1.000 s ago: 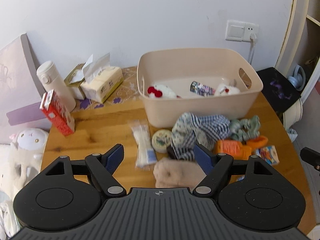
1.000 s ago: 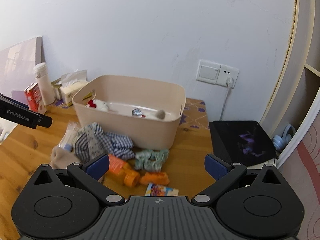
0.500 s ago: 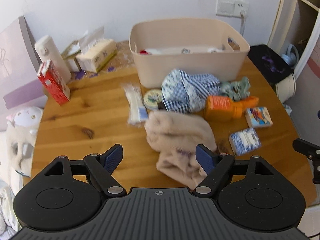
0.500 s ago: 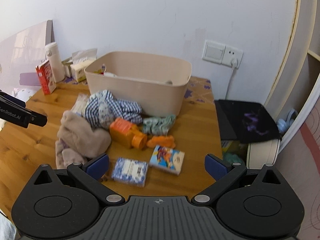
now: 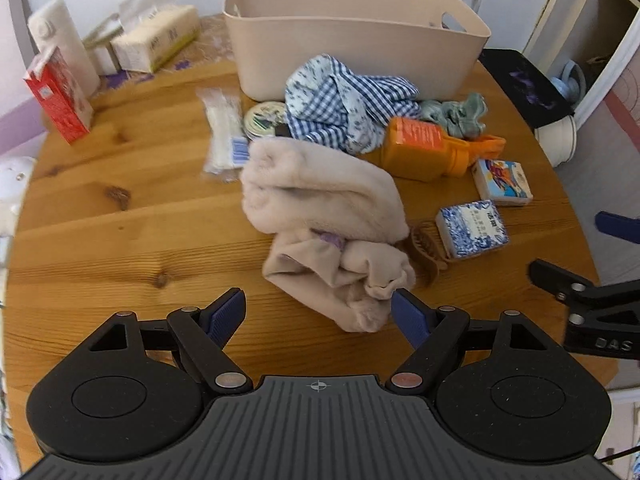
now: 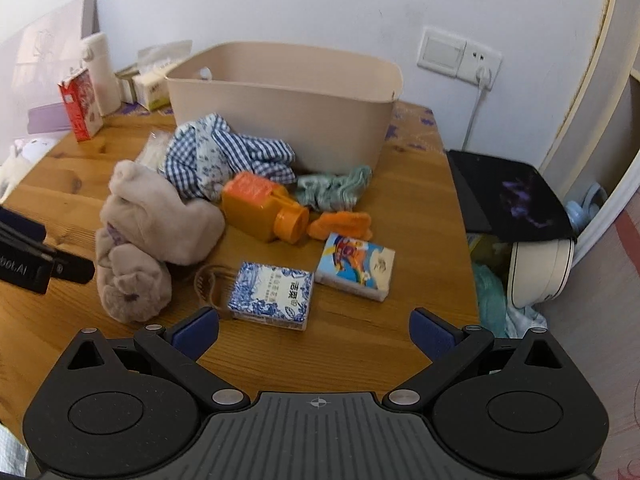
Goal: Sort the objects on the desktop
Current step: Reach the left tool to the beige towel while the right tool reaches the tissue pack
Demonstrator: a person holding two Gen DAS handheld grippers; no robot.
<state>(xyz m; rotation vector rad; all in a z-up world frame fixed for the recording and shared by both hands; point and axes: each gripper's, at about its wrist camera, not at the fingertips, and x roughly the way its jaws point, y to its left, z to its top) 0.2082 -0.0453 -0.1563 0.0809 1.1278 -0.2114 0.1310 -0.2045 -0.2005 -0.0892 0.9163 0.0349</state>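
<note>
Your left gripper [image 5: 318,314] wide open, empty, near towel [image 5: 324,208]; right gripper [image 6: 314,330] wide open, empty, before box [image 6: 272,294].

A round wooden bench [image 6: 400,344] stands against a plain white wall [image 6: 320,4]. A white switch and socket plate [image 6: 458,58] holds a plugged-in white cord [image 6: 474,114]. Cream shelving [image 5: 600,20] stands right.
</note>
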